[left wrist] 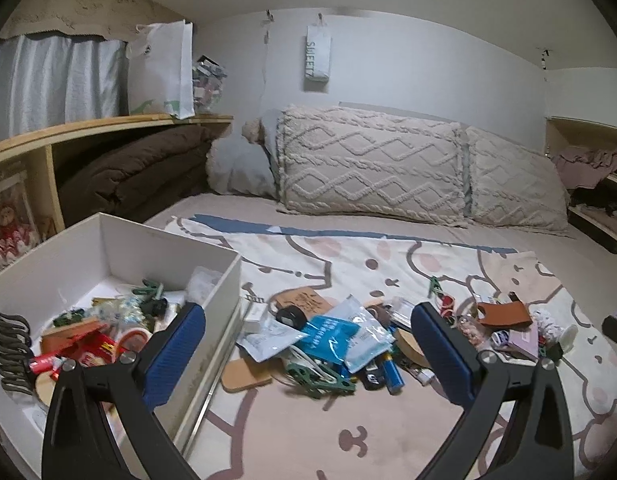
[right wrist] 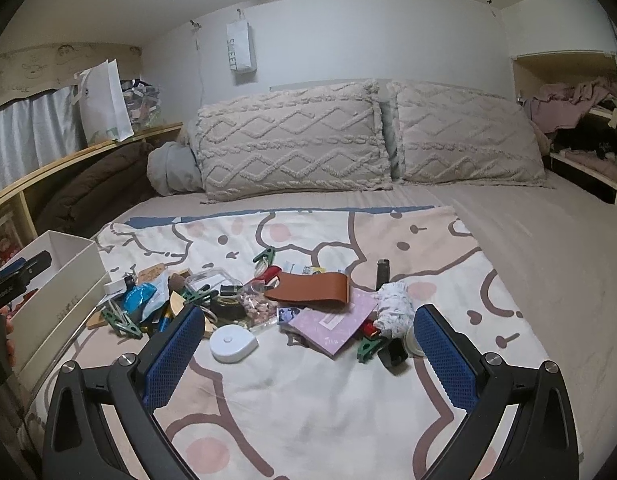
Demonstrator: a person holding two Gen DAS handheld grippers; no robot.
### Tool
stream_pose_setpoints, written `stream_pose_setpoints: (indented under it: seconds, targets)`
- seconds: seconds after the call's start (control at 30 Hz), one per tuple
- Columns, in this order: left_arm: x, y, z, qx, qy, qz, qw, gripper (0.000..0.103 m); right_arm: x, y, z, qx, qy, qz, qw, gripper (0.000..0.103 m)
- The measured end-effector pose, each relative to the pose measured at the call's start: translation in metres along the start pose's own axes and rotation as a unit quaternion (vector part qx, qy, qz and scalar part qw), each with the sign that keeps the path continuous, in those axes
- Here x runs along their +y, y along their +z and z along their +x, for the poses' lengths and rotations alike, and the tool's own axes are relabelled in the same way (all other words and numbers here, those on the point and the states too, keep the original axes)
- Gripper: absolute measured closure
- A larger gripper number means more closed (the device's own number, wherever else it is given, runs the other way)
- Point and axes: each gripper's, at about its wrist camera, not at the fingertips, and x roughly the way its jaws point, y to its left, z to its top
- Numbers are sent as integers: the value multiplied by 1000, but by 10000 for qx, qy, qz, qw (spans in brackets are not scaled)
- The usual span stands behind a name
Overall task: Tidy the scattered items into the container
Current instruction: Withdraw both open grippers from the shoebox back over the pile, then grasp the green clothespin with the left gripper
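A white box [left wrist: 212,300] stands on the bed at the left, holding several small items, among them a red packet [left wrist: 94,350] and a tape roll [left wrist: 134,338]. My left gripper [left wrist: 308,344] is open and empty, its left finger over the box's near corner. Ahead of it lies a pile with a blue sachet [left wrist: 328,336], a green clip [left wrist: 316,380] and a cork piece [left wrist: 244,376]. My right gripper [right wrist: 304,340] is open and empty above the blanket. Between its fingers lie a white round device [right wrist: 233,345], a pink booklet [right wrist: 332,324] and a brown leather piece [right wrist: 308,288]. The white box [right wrist: 64,280] sits far left.
The patterned blanket [right wrist: 308,400] covers the bed. Two knitted pillows [right wrist: 292,140] lean on the back wall. A wooden shelf [left wrist: 108,124] with a paper bag [left wrist: 160,72] runs along the left; another shelf [right wrist: 580,160] with clothes is at the right. The left gripper's body [right wrist: 16,280] shows at the left edge.
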Motion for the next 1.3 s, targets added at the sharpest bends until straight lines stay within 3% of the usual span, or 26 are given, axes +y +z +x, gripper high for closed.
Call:
stream_pose_setpoints:
  seconds: [0.43, 0.8, 1.1, 1.3]
  targets:
    - [-27, -28, 33, 589, -125, 471, 9971, 0, 16, -13, 17, 316, 186, -207, 9991, 0]
    - [-40, -47, 52, 1107, -503, 526, 9912, 0, 33, -30, 33, 675, 314, -458, 9962, 0]
    - [-39, -60, 71, 1612, -936, 480, 9813, 0, 48, -41, 42, 870, 406, -641, 9933, 0]
    - [-18, -67, 92, 2010, -913, 180, 9752, 19, 54, -48, 47, 992, 490, -694, 9914, 0]
